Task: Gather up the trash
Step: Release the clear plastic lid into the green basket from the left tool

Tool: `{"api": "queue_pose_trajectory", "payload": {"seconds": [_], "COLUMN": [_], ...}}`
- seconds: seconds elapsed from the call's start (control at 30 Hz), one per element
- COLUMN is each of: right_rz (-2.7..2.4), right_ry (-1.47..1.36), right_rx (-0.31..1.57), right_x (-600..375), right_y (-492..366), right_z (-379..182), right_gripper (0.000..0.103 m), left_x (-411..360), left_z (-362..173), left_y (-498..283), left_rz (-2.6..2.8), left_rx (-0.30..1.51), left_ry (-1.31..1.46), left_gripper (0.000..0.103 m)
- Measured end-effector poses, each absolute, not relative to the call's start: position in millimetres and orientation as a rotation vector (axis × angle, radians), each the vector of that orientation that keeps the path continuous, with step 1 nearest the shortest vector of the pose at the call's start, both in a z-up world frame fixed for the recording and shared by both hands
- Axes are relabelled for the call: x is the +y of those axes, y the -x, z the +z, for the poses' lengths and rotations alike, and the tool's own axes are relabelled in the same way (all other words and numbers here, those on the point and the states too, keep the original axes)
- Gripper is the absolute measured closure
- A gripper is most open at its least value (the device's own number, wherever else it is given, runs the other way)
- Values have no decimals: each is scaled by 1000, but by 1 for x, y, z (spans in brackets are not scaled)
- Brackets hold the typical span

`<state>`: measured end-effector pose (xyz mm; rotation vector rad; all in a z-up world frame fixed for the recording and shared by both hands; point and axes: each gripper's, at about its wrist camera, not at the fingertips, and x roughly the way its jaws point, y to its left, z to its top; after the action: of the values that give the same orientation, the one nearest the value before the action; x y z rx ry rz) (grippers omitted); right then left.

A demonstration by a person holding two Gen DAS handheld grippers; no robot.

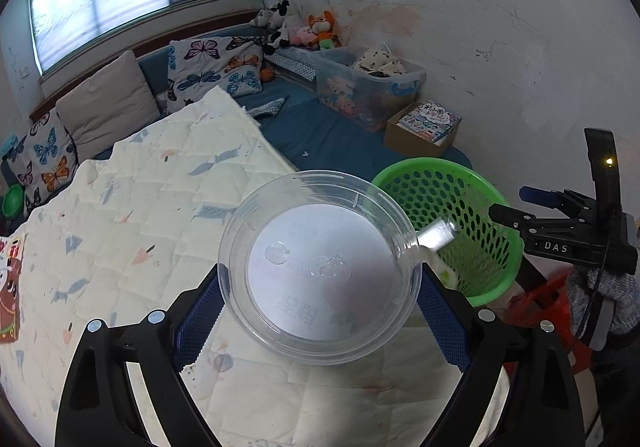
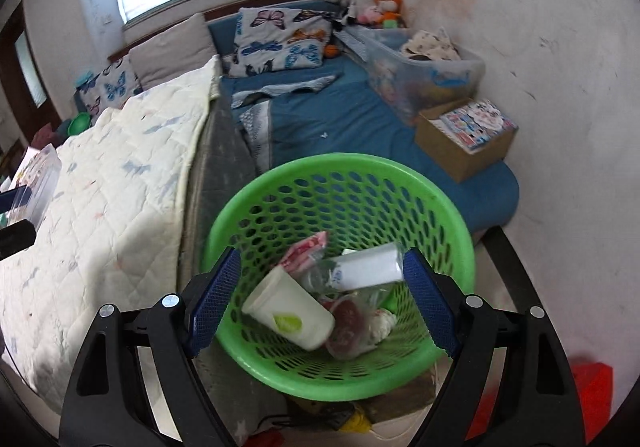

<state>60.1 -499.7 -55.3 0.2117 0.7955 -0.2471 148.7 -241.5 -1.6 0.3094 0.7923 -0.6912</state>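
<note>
My left gripper (image 1: pixel 320 279) is shut on a round clear plastic container (image 1: pixel 320 267), its blue pads pressing both sides of the rim, above the quilted bed. The green mesh basket (image 1: pixel 440 203) stands just right of it. My right gripper (image 2: pixel 322 267) hangs open over the basket (image 2: pixel 340 163) with nothing between its fingers. Inside the basket lie a white cup (image 2: pixel 292 311), a white tube (image 2: pixel 372 267), a pink wrapper (image 2: pixel 306 249) and a clear tub with red contents (image 2: pixel 348 323). The right gripper (image 1: pixel 516 205) also shows at the left wrist view's right edge.
A cream quilt (image 2: pixel 100 187) covers the bed on the left. Behind the basket lies a blue mat (image 2: pixel 340 119) with a cardboard box of books (image 2: pixel 468 139) and a clear storage bin (image 2: pixel 424 67) along the wall. Something red (image 2: pixel 588 395) sits at the lower right.
</note>
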Motion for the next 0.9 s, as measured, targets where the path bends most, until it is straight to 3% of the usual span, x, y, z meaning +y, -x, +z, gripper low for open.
{"api": "queue_pose_trajectory", "payload": {"seconds": [0.9], "right_rz": [-255], "right_ry": [-220], "right_rx": [704], "right_x": [-503], "right_y": [17], "right_z": [-37], "right_gripper": [20], "left_x": [-372], "left_z": [-22], "left_y": [-138], "left_rz": [-837], "left_rx": [874], "left_ry": [-337], "left_gripper": [14]}}
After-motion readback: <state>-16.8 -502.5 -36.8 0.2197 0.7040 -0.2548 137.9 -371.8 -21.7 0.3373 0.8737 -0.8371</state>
